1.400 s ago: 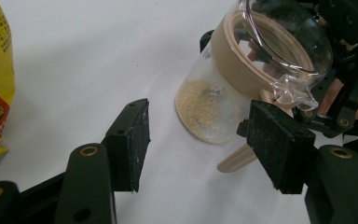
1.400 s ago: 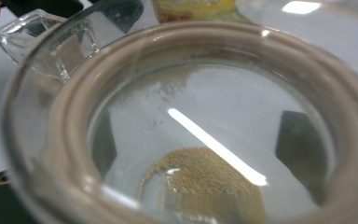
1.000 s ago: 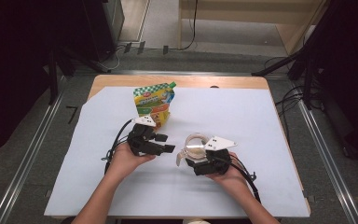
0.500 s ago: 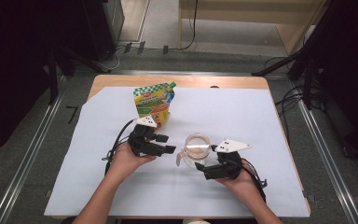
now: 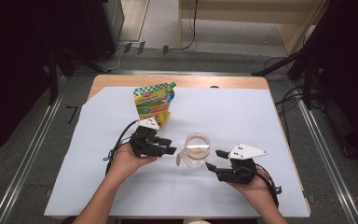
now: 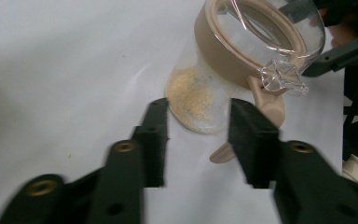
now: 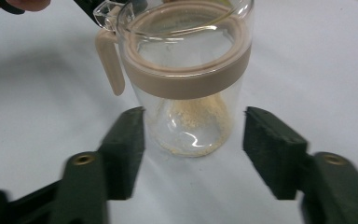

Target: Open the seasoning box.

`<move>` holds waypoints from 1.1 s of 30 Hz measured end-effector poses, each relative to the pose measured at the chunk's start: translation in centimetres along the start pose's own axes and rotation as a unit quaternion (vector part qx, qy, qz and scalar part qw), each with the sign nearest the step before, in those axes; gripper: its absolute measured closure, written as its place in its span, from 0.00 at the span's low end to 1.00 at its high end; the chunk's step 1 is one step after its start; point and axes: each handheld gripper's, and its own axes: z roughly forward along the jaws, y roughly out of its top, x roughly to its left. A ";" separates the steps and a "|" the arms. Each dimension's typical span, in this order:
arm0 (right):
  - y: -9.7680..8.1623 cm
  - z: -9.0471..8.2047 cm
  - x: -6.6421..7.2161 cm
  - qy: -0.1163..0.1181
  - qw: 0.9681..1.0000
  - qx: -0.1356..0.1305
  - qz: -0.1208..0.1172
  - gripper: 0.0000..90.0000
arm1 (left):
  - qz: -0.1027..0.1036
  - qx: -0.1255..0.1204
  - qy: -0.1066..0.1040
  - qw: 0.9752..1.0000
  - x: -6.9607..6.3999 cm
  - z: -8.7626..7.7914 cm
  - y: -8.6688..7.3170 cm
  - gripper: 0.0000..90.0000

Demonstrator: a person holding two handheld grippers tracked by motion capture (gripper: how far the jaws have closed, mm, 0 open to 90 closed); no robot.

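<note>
Left hand-held gripper (image 5: 170, 145): jaws apart and just closing in, nothing clamped between them. It rests on the desk (image 5: 270, 112) just left of the glass jar (image 5: 196, 150), tips pointing at it. To steady the jar, bring the pads onto the clear wall below the beige collar (image 7: 186, 77) — clear of the latch handle (image 6: 261, 100). The jar stands upright between both tools, some pale powder (image 7: 191, 126) at its bottom. Right hand-held gripper (image 5: 216, 160): jaws apart, also just narrowing, empty — near the jar's right side, not touching.
</note>
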 end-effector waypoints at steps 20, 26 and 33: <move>0.0 0.7 0.2 0.031 0.999 0.022 0.025 1.00 | 0.012 0.033 -0.037 0.999 -0.9 1.8 0.3 1.00; 0.0 1.1 0.4 0.023 0.999 0.022 0.019 1.00 | 0.009 0.035 -0.040 0.999 -1.0 1.8 0.3 1.00; -0.1 1.3 0.4 0.012 0.999 0.025 0.016 1.00 | 0.014 0.032 -0.038 0.999 -1.2 2.0 0.3 1.00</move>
